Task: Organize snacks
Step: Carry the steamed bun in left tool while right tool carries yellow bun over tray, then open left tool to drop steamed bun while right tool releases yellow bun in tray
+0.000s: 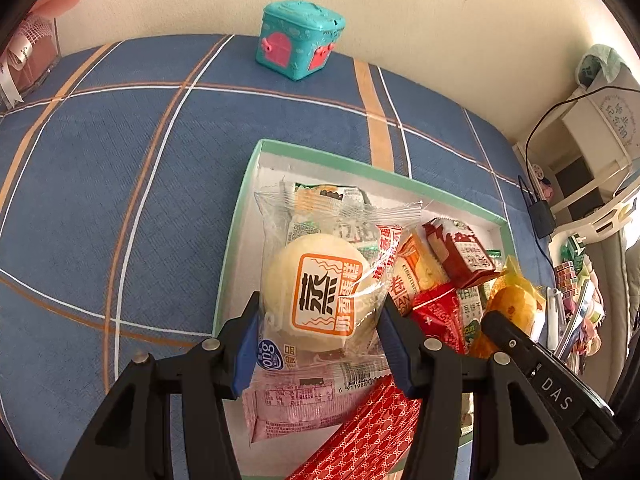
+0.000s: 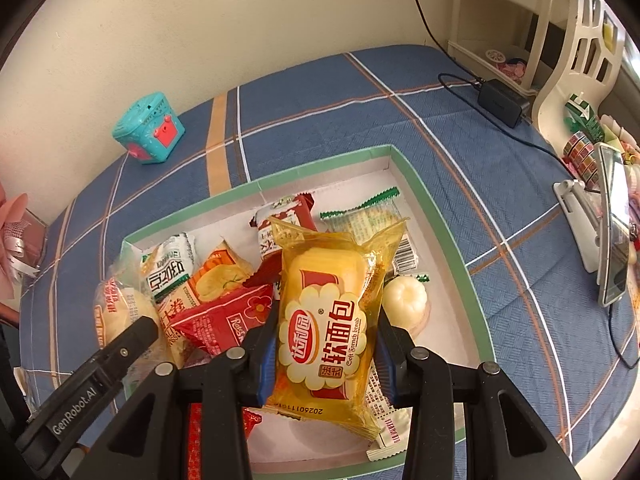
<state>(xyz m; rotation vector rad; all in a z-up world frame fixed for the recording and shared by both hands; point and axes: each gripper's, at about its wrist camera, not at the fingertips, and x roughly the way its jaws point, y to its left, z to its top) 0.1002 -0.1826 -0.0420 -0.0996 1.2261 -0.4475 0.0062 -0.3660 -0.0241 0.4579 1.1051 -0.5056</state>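
Observation:
A shallow green-rimmed white box (image 1: 320, 160) (image 2: 424, 200) on a blue plaid cloth holds several wrapped snacks. My left gripper (image 1: 318, 320) is shut on a clear pack with a pale round bun (image 1: 316, 292), held over the box's left part. My right gripper (image 2: 328, 336) is shut on a yellow soft bread pack (image 2: 332, 320), held over the box's middle. The bread pack (image 1: 516, 308) and right gripper finger (image 1: 516, 340) also show in the left wrist view. The bun pack (image 2: 120, 312) and left gripper finger (image 2: 120, 348) show at left in the right wrist view.
Red, green and orange snack packs (image 2: 216, 280) lie in the box. A teal toy chest (image 1: 300, 40) (image 2: 148, 128) stands by the far wall. A black charger with cable (image 2: 504, 102) and a phone on a stand (image 2: 612, 232) are to the right.

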